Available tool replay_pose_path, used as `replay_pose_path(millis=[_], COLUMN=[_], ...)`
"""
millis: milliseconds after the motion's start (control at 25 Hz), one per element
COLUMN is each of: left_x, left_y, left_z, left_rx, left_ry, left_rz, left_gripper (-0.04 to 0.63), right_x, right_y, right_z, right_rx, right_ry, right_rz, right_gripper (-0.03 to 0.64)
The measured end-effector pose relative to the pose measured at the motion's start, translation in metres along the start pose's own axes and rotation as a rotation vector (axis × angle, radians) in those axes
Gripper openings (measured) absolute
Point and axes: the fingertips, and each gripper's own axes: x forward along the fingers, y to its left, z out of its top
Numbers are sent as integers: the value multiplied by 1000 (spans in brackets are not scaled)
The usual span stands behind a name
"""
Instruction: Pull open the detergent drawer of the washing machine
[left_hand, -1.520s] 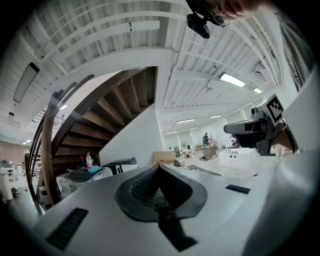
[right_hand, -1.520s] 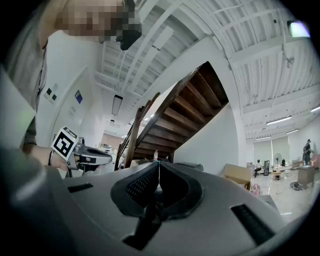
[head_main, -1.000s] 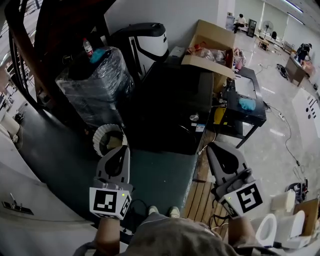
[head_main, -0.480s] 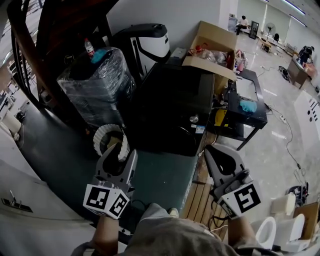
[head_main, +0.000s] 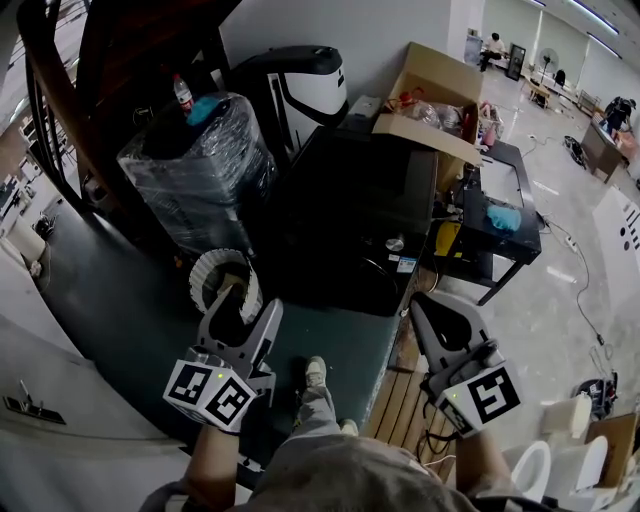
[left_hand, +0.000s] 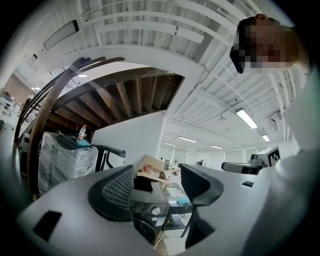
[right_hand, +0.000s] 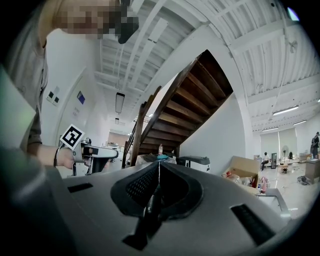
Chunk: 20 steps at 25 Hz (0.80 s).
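Between the fingers (left_hand: 117, 192) of the left gripper (head_main: 248, 303): a widening gap, opening at this moment, pads well apart and nothing caught in it, only a far-off look at the washing machine (left_hand: 146, 216) framed by the two pads. On the right gripper (head_main: 419, 301): pads pressed flat together, tip to tip, gripping nothing. Both held level over the near edge of the green floor (head_main: 120, 300), just above the person's shoe (head_main: 314, 371), pointing toward the machine yet well short of it. Further out, at the far right edge of that green floor, next to the wooden pallet (head_main: 400, 400): the dark washing machine itself, front turned this way, round knob (head_main: 396, 243) showing on its control strip. Detergent drawer too dark to pick out in any view; nothing seen jutting from the front, so judged shut. Beyond, along the far edge: a plastic-wrapped appliance (head_main: 195, 165) and a cardboard box (head_main: 430, 95). Task barely begun by the look of it: no contact with the machine; approach, grasp of the drawer front and pull all left to do, probably with the opening left gripper.
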Motion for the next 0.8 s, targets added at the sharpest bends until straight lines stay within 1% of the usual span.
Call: replay_pose_path(millis=[200,440,600,720,800], left_x=[21,61,95,122,140], left_y=[27,69,100,125,144], left_z=[-7,-21,-34,-40,-45], left_rx=[-81,-192,-239,-278,-327], left_ry=[9,26,57,66,72], left_rz=[8,8,-6,-23,-30], left_gripper=[311,324,330,337,345], right_x=[28,73,109,138,157], right_y=[-10,-25,-37,-47,-55], right_z=[-8,-22,-31,-37,-42], right_rx=[-1,2,-2,4,10], right_ry=[19,54,82,104,120], right_rz=[9,13,7,-4,-14], right_gripper=[32,32,32,32,32])
